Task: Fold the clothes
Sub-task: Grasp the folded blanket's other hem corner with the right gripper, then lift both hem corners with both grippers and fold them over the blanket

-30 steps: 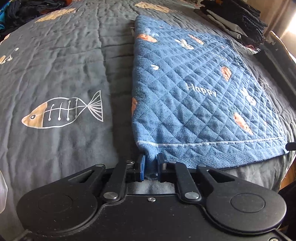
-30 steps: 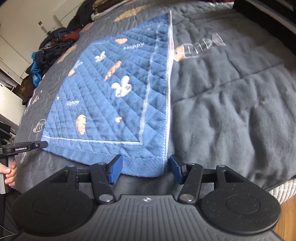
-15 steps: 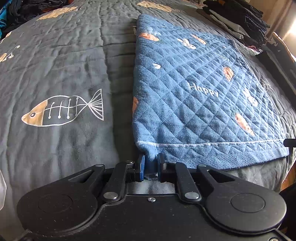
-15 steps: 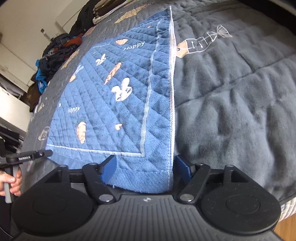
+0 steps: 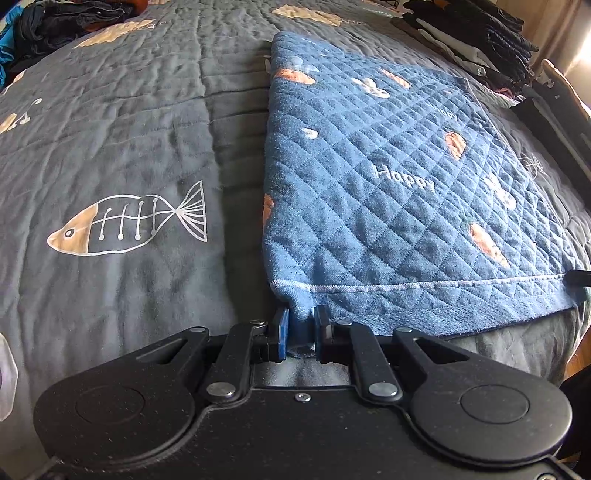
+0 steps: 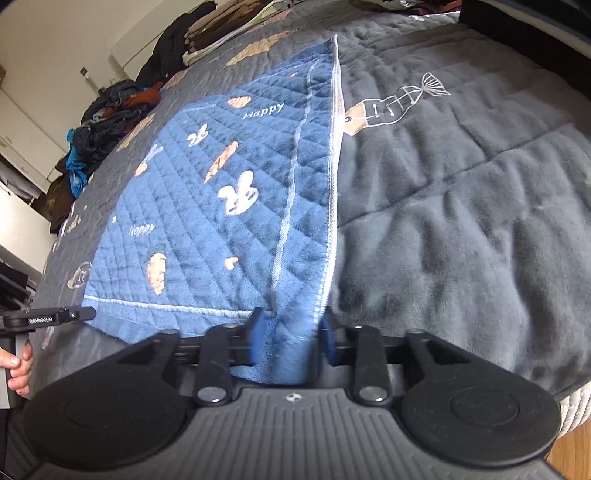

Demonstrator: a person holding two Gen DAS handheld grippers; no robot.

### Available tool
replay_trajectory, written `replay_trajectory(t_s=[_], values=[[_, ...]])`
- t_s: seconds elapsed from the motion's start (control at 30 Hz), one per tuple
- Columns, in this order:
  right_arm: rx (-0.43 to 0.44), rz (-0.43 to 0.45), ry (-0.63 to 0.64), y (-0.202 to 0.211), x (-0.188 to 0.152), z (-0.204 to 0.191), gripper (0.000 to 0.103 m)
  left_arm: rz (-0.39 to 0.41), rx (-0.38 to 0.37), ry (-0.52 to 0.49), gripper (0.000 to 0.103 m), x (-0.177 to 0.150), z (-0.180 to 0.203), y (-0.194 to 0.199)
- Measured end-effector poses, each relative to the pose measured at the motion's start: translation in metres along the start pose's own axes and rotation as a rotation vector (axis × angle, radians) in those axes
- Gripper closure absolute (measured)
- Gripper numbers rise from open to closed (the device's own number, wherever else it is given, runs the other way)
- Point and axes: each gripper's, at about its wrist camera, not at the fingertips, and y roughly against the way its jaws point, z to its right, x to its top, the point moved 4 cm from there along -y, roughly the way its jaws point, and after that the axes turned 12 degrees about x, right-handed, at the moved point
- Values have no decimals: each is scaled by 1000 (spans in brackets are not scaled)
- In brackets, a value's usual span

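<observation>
Blue quilted cloth: you have one piece [image 5: 388,192], laid flat on the grey bedspread [image 5: 110,129], its near hem facing you along the bed's near edge.
Grippers: you hold two. Your left gripper [image 5: 300,334] has its fingers pressed together on the near left corner of the cloth; a small tuck of hem stands up between the pads. Your right gripper [image 6: 291,341] has the near right corner bunched between its fingers, which grip the fabric from both sides with a thick wad between them.
Cloth surface: diamond stitching all over, with orange carrots, white rabbits and the word "Happy" printed on it. From the right wrist view you can count two "Happy" prints; from the left wrist view, one clearly and a second faint one farther off.
Cloth edges: a pale stitched line runs parallel to the near hem, and another runs up the right side, beside a whitish bound edge.
Cloth lie: the body lies flat; only the two gripped corners are lifted and pinched.
Bedspread prints: one fish skeleton [image 5: 127,221] left of the cloth, one [image 6: 397,103] just beside its right edge.
Clothes piles: one dark heap [image 6: 107,125] at the far left, one folded stack [image 5: 476,33] at the far right.
Your left hand [image 6: 18,365]: it shows at the edge of the right wrist view, fingers wrapped round the left gripper's handle.
</observation>
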Motion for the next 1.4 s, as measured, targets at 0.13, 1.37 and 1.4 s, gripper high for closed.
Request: replay_trajectory(t_s=[0.13,1.37,1.4], values=[[38,27,-10,7,2,-7,87,24,-21,21,90,1,-2,8],[391,166,-228,20,38,-19,91,184,-279,263,95,40,-24,48],[401,175,-236,20,43,-18,91,186,-284,270,95,44,-25,47]])
